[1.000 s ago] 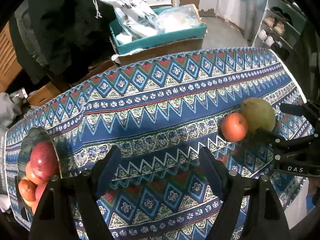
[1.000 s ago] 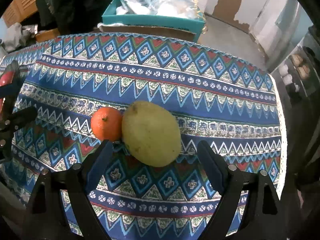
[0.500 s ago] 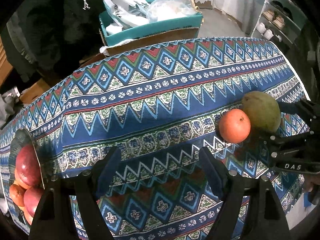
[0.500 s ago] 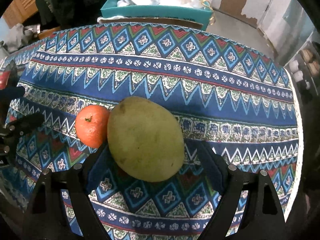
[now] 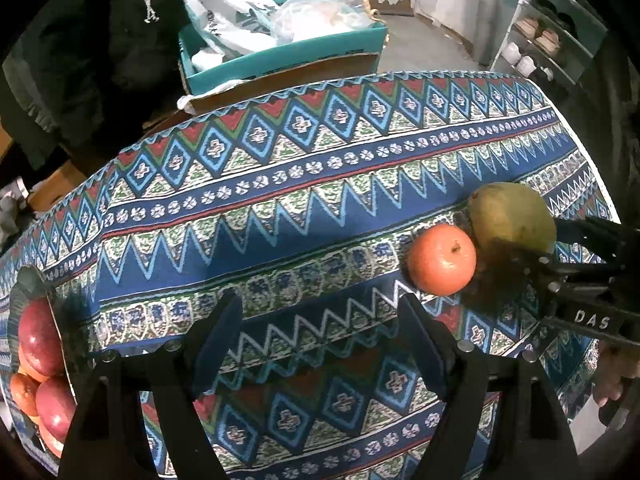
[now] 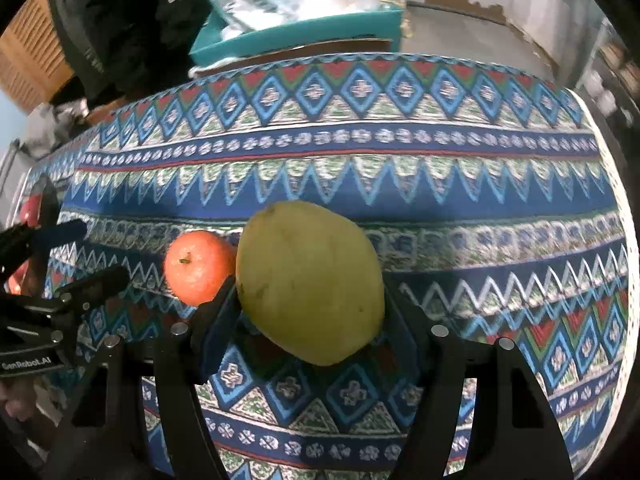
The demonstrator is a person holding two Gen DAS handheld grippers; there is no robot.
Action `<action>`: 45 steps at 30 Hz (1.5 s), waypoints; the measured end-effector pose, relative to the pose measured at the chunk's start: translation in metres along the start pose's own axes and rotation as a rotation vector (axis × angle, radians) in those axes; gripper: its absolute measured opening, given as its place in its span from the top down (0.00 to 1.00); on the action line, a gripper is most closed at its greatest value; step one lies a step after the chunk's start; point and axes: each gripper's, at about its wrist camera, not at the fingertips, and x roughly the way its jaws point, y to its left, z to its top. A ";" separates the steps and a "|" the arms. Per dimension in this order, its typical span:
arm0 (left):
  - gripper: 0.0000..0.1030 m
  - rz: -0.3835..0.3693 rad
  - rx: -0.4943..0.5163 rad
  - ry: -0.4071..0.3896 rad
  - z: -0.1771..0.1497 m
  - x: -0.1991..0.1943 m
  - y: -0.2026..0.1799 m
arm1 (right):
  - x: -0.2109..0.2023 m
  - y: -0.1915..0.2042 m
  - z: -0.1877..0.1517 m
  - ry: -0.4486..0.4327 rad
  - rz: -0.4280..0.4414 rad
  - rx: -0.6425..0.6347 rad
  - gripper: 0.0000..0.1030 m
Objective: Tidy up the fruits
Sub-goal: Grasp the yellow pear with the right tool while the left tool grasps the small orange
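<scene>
A large yellow-green mango (image 6: pixel 310 280) lies on the patterned tablecloth (image 6: pixel 360 152) with an orange (image 6: pixel 196 266) touching its left side. My right gripper (image 6: pixel 308 308) is open, its jaws on either side of the mango, close to it. In the left wrist view the mango (image 5: pixel 510 216) and orange (image 5: pixel 442 258) are at the right. My left gripper (image 5: pixel 322 332) is open and empty over the cloth, left of the orange. A glass bowl (image 5: pixel 30 284) at the far left holds red apples (image 5: pixel 36 342) and oranges.
A teal box (image 5: pixel 288 56) full of plastic bags stands behind the table's far edge. A shoe rack (image 5: pixel 548 40) is at the back right. The table's right edge (image 6: pixel 612 184) is close to the mango. Dark clothing hangs at the back left.
My right gripper has moved forward until its jaws flank the mango. My left gripper has shifted right, toward the orange; the bowl has slid toward the left edge of its view.
</scene>
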 end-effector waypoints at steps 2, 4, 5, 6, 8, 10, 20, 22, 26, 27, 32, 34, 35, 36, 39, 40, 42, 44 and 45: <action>0.21 -0.004 0.011 -0.001 0.000 0.001 -0.007 | -0.006 -0.010 -0.003 -0.007 -0.019 0.031 0.34; 0.21 -0.016 0.013 0.002 0.000 0.003 -0.013 | -0.012 -0.021 -0.007 -0.014 -0.038 0.061 0.34; 0.21 -0.027 0.012 0.003 0.000 0.003 -0.017 | -0.016 -0.027 -0.009 -0.018 -0.049 0.081 0.34; 0.21 -0.038 0.013 0.002 0.000 0.003 -0.020 | -0.018 -0.033 -0.011 -0.022 -0.061 0.097 0.34; 0.21 -0.052 0.021 0.002 0.002 0.005 -0.028 | -0.023 -0.042 -0.014 -0.023 -0.089 0.117 0.34; 0.21 -0.062 0.032 0.004 0.005 0.008 -0.034 | -0.026 -0.046 -0.018 -0.016 -0.109 0.127 0.34; 0.21 -0.101 0.029 0.030 0.014 0.028 -0.050 | -0.029 -0.049 -0.027 0.023 -0.067 0.142 0.34; 0.21 -0.119 0.007 0.037 0.015 0.032 -0.049 | -0.030 -0.052 -0.028 0.027 -0.052 0.155 0.34; 0.21 -0.126 -0.017 0.039 0.019 0.037 -0.047 | -0.033 -0.055 -0.031 0.037 -0.043 0.160 0.30; 0.21 -0.127 -0.017 0.037 0.020 0.037 -0.047 | -0.033 -0.056 -0.031 0.035 -0.046 0.163 0.29; 0.29 -0.150 -0.012 0.038 0.022 0.042 -0.048 | -0.030 -0.057 -0.027 0.042 -0.028 0.179 0.28; 0.34 -0.156 -0.002 0.027 0.022 0.041 -0.050 | -0.028 -0.056 -0.026 0.044 -0.028 0.183 0.28; 0.35 -0.163 -0.001 0.025 0.023 0.041 -0.050 | -0.027 -0.056 -0.024 0.045 -0.028 0.186 0.28; 0.40 -0.174 -0.001 0.021 0.023 0.041 -0.050 | -0.025 -0.056 -0.023 0.047 -0.028 0.185 0.28; 0.55 -0.220 -0.003 0.024 0.023 0.039 -0.052 | -0.021 -0.055 -0.020 0.049 -0.026 0.182 0.28; 0.55 -0.204 0.001 0.024 0.023 0.038 -0.054 | -0.019 -0.054 -0.019 0.050 -0.025 0.179 0.28; 0.55 -0.171 0.010 0.017 0.022 0.036 -0.056 | -0.017 -0.051 -0.018 0.040 -0.035 0.170 0.28; 0.55 -0.160 0.014 0.013 0.020 0.034 -0.057 | -0.015 -0.047 -0.016 0.043 -0.045 0.162 0.29; 0.56 -0.162 0.010 0.015 0.018 0.034 -0.056 | -0.014 -0.044 -0.016 0.047 -0.047 0.155 0.33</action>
